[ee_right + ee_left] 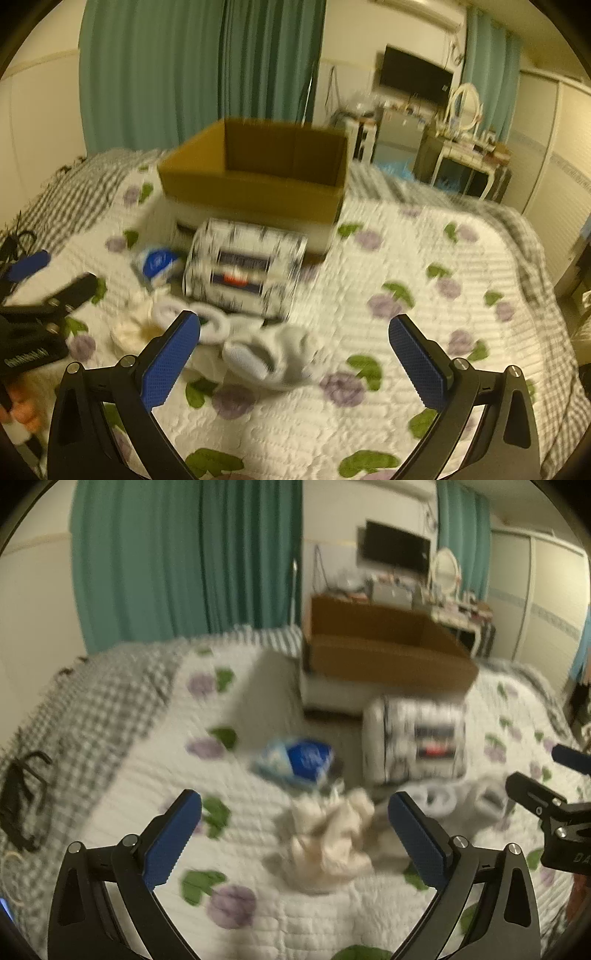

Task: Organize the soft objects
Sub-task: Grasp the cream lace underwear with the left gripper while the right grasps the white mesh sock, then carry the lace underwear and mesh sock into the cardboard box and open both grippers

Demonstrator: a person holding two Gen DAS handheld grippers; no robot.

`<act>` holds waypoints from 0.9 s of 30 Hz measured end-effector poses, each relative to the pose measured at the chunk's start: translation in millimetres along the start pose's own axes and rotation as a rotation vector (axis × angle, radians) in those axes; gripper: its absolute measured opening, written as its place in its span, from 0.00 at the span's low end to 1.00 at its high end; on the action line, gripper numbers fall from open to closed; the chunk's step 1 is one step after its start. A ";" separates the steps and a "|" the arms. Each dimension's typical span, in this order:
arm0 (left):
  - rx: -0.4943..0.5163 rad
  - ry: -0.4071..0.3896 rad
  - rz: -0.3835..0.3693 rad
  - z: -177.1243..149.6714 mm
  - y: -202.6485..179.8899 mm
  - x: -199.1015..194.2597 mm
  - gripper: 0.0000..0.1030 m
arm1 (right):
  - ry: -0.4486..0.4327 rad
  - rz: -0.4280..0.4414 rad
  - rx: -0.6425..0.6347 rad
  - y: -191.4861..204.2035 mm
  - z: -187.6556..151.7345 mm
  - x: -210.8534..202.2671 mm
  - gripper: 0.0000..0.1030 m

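Both views are motion-blurred. My left gripper [294, 805] is open and empty above the quilt, with a crumpled cream cloth [330, 840] lying between and just beyond its fingers. My right gripper [294, 325] is open and empty, with white slippers [269, 356] on the quilt between its fingers. The cream cloth [135, 326] lies left of the slippers. A blue-and-white soft pack [295, 758] [159, 264] and a black-and-white wrapped pack [415, 744] [243, 269] lie in front of an open cardboard box [384, 646] [255, 173]. The white slippers [439, 797] show at right in the left wrist view.
The floral quilt [424, 258] covers a bed with a checked blanket [85, 709] at left. A black strap [22, 797] lies on the blanket. Green curtains [184, 557], a TV [415, 79] and a dresser with mirror [467, 147] stand behind.
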State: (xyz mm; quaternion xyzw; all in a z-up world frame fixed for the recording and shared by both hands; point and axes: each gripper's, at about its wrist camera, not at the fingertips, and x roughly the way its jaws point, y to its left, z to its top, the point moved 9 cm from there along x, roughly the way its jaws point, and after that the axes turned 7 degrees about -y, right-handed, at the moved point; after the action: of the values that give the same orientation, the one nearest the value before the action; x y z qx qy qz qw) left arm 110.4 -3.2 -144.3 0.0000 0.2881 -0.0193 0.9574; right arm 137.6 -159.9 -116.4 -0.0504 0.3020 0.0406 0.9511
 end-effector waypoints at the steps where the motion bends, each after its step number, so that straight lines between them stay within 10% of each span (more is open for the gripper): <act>1: 0.009 0.025 -0.004 -8.2 -3.4 5.7 0.99 | 0.016 0.005 0.002 1.1 -5.9 5.3 0.99; 9: -0.011 0.156 -0.042 -42.0 -13.1 40.5 0.99 | 0.128 0.009 0.050 -1.7 -32.8 41.0 0.93; 19: 0.022 0.218 -0.119 -59.6 -32.5 55.5 0.39 | 0.189 0.101 0.119 3.5 -44.3 54.3 0.55; 27: 0.043 0.186 -0.125 -50.4 -34.8 29.2 0.27 | 0.121 0.073 0.155 -15.7 -28.2 28.8 0.39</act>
State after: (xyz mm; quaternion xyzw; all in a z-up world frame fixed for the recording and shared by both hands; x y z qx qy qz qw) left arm 105.6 -38.6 -202.1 0.0041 0.3747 -0.0851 0.9232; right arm 146.6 -177.6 -154.8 0.0319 0.3627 0.0487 0.9301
